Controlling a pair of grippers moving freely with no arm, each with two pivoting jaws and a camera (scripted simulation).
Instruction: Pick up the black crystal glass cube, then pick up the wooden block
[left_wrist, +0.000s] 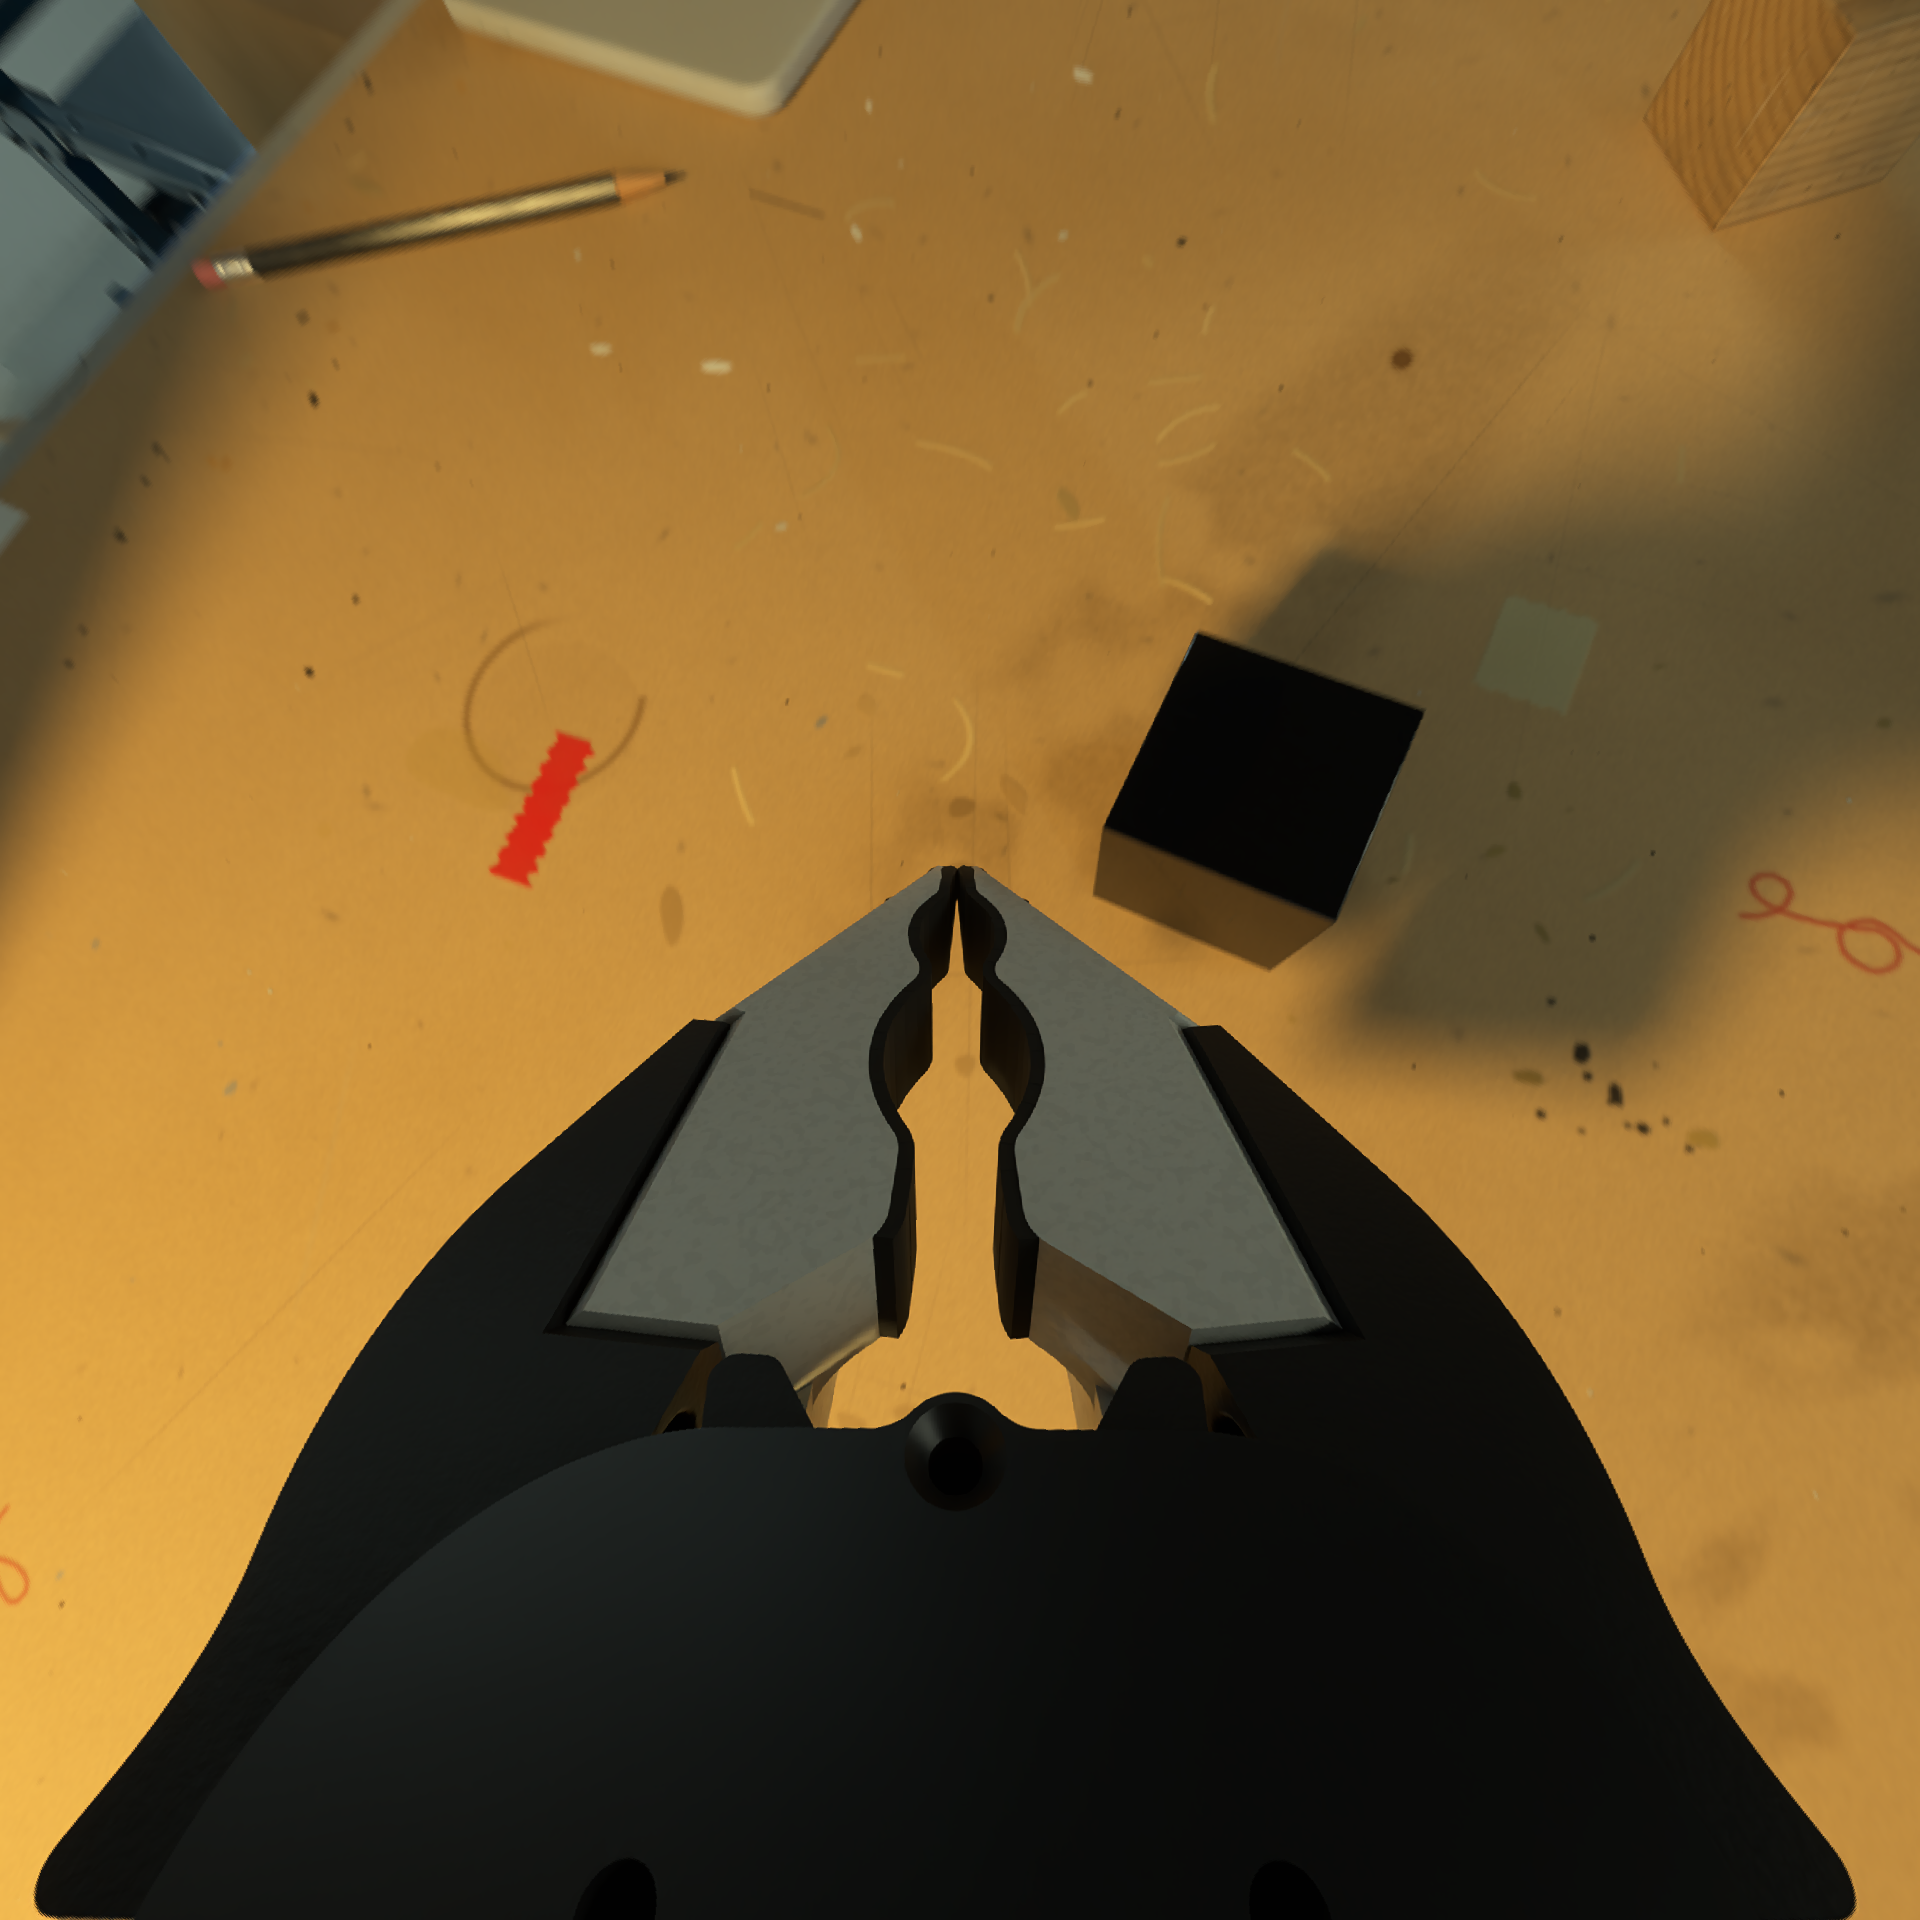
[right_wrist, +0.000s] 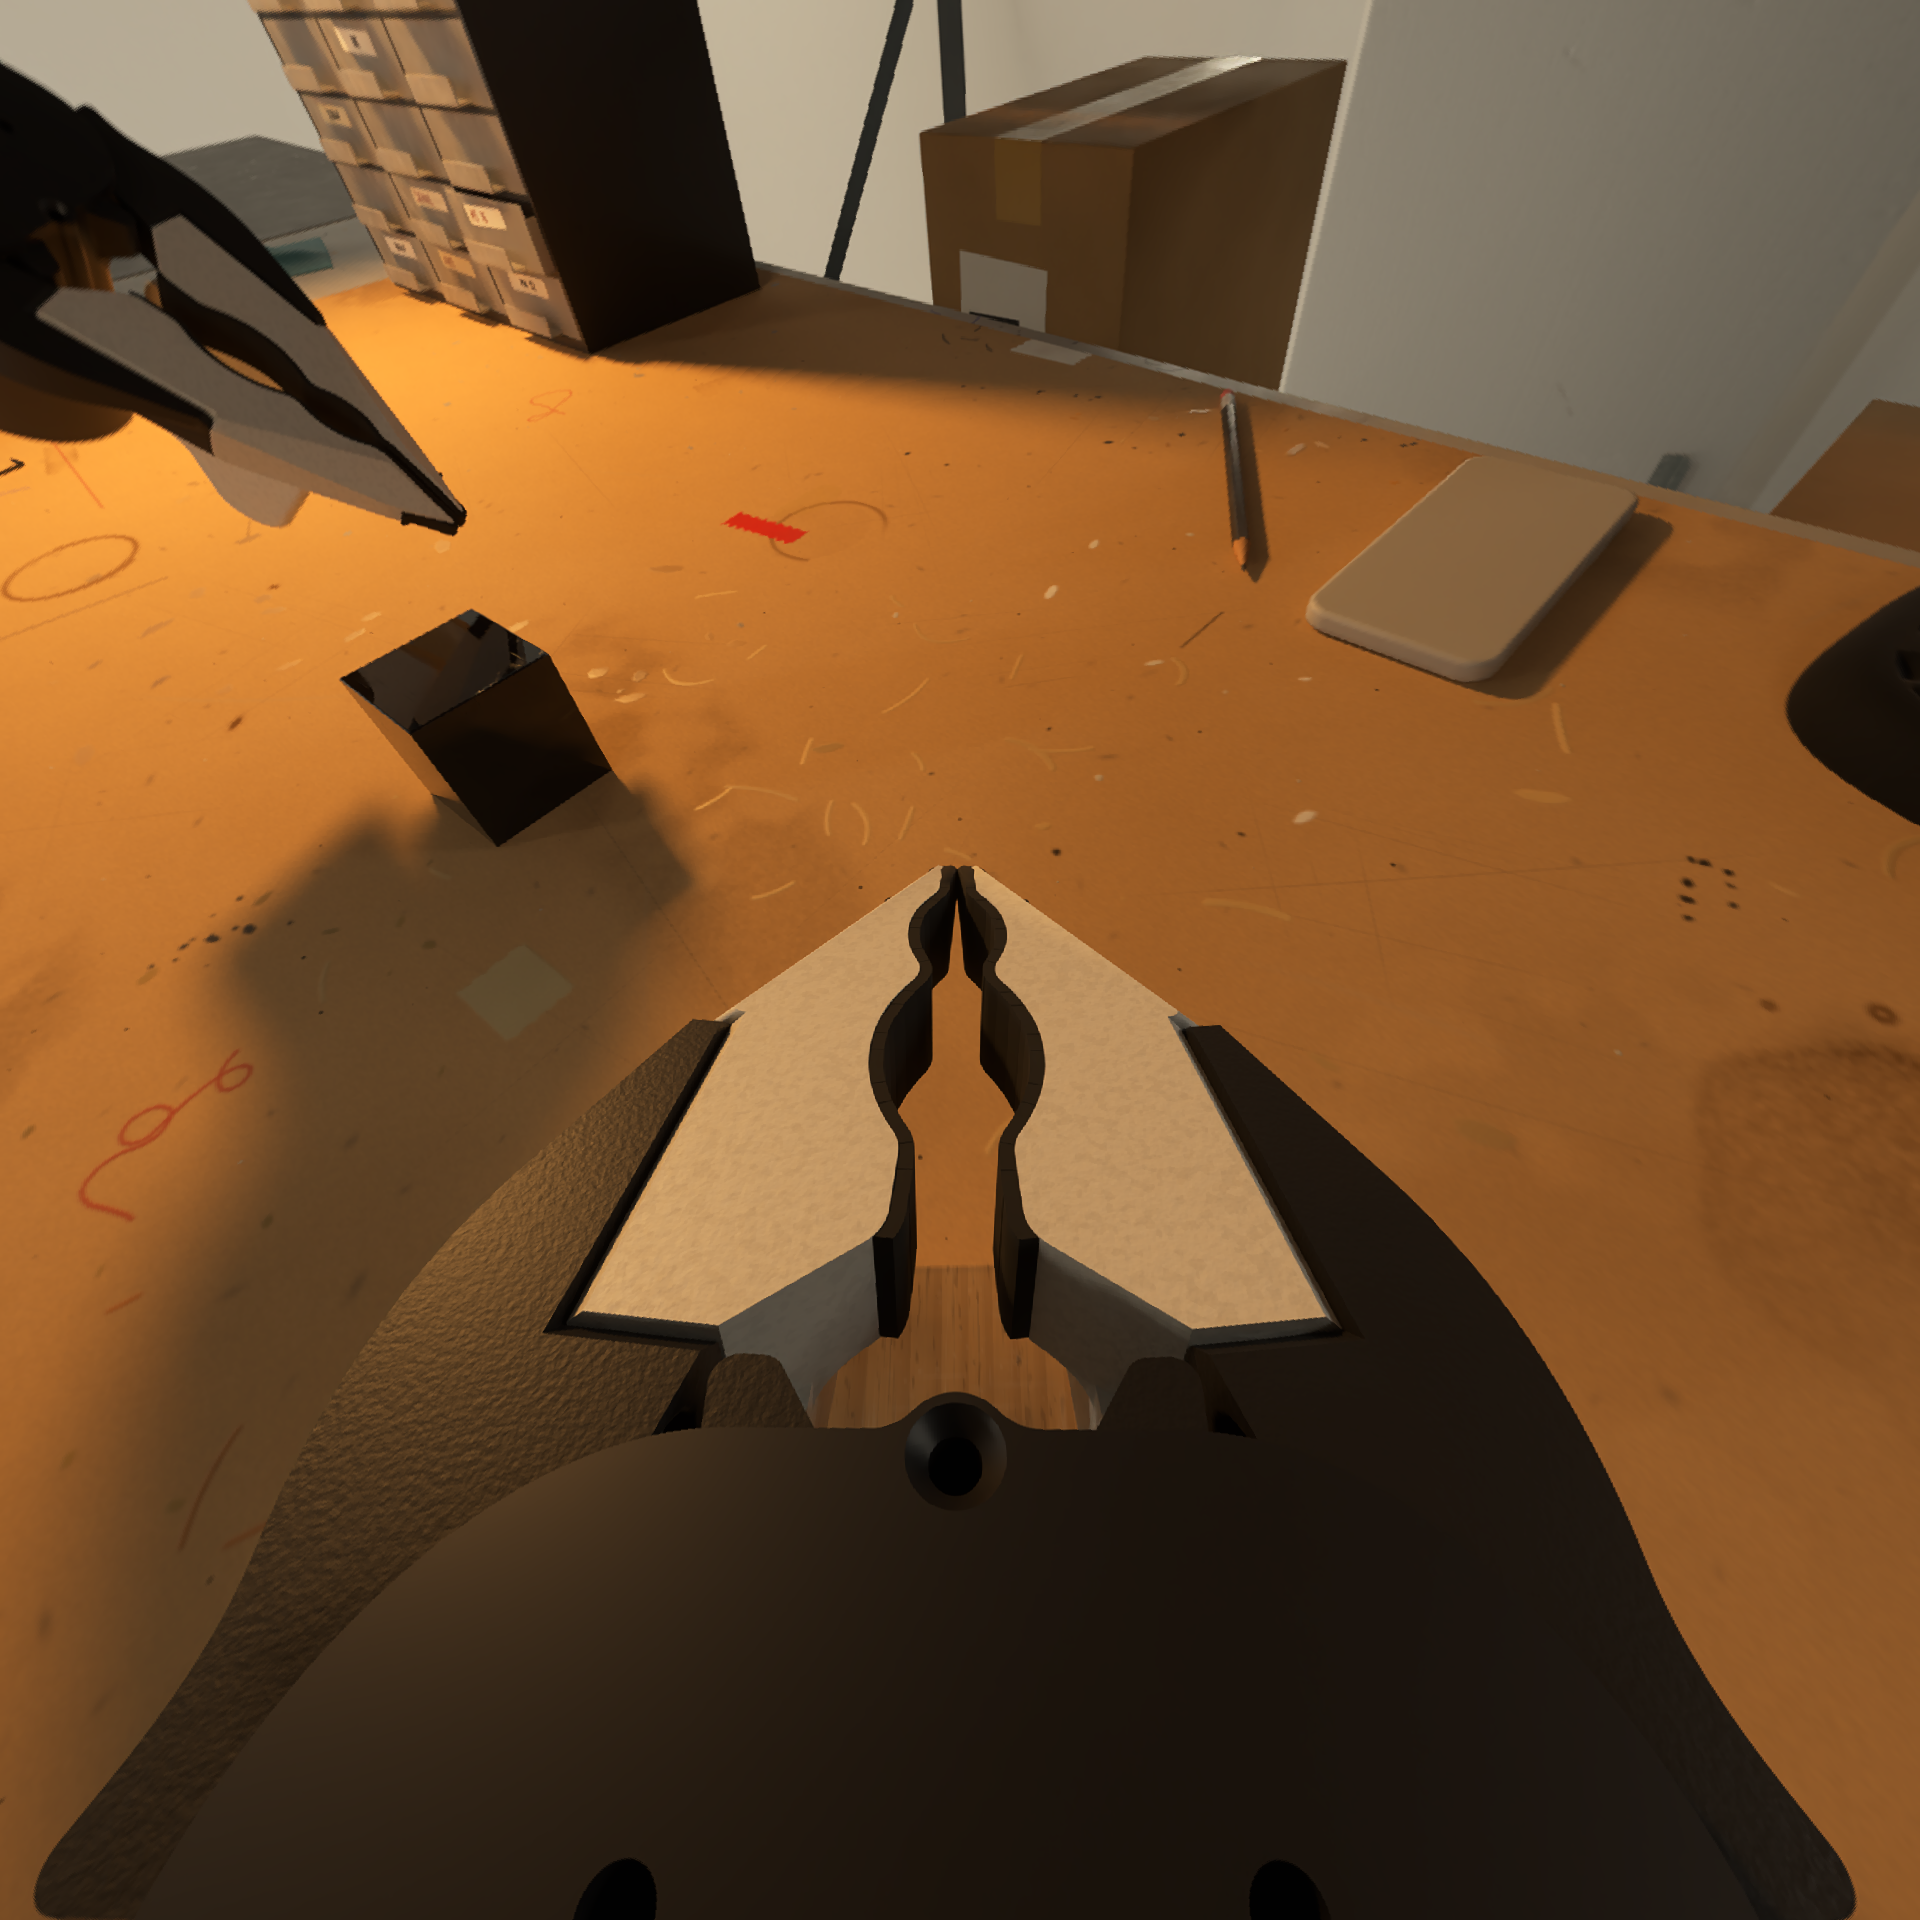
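Observation:
The black glass cube (left_wrist: 1262, 784) stands on the orange table, just right of and beyond my left gripper (left_wrist: 957, 873), which is shut and empty above the table. The cube also shows in the right wrist view (right_wrist: 483, 717), to the left of my right gripper (right_wrist: 957, 873), which is shut and empty. The wooden block (left_wrist: 1787, 99) sits at the far right top of the left wrist view. In the right wrist view a strip of its wood grain (right_wrist: 951, 1340) shows under the gripper, between the finger bases. The left gripper (right_wrist: 442, 514) shows at upper left there, shut.
A pencil (left_wrist: 436, 223) (right_wrist: 1234, 473) and a flat beige pad (left_wrist: 665, 47) (right_wrist: 1470, 566) lie at the far side. A red tape scrap (left_wrist: 542, 810) (right_wrist: 766, 527) lies on the table. A drawer cabinet (right_wrist: 499, 156) and a cardboard box (right_wrist: 1122, 208) stand at the back edge.

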